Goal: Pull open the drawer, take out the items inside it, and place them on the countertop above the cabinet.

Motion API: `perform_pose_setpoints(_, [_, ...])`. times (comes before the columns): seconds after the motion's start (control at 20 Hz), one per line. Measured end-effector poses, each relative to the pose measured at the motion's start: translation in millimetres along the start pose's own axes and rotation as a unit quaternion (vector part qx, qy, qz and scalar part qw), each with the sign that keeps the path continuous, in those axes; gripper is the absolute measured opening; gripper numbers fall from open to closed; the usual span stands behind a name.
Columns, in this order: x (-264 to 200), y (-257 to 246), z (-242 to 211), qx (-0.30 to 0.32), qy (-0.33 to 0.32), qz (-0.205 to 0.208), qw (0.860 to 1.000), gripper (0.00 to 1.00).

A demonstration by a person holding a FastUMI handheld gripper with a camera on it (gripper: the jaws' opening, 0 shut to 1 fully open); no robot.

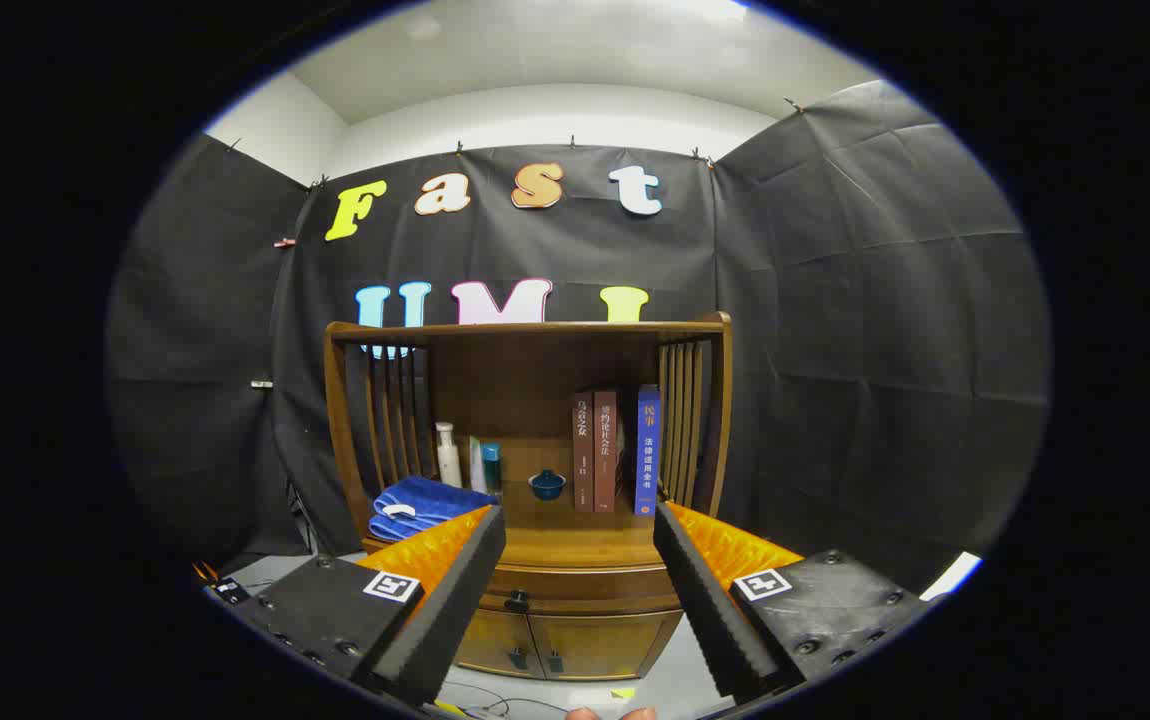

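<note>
Gripper view: my gripper (580, 590) was spread wide, nothing between its fingers, aimed level at the wooden cabinet (525, 480). The drawer (585, 585) was shut. It lay straight ahead, beyond the fingertips and a little low, well apart from them. Its front ran crosswise, left to right, so its long axis was square to my line of approach. Its small dark knob (516, 601) sat in the gap between the fingers, nearer the left finger than the right. Judged: I needed to go forward, down and slightly left to centre on the knob.

The counter (575, 535) above the drawer carried a folded blue towel (425, 505), a white bottle (448, 455), a small blue cup (546, 485) and upright books (615, 450). The bare stretch was at its front, between the fingertips. Below the drawer were two closed cabinet doors (565, 645). Drawer contents hidden.
</note>
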State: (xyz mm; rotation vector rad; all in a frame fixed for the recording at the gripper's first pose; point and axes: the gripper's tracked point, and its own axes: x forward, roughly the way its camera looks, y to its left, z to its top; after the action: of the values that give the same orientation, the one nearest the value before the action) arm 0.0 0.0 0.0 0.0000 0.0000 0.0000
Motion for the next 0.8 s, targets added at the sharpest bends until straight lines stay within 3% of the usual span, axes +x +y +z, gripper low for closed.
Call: perform_pose_setpoints(0.8, [0.0,-1.4,-3.3,0.003,0.004,-0.003,1.0,0.98])
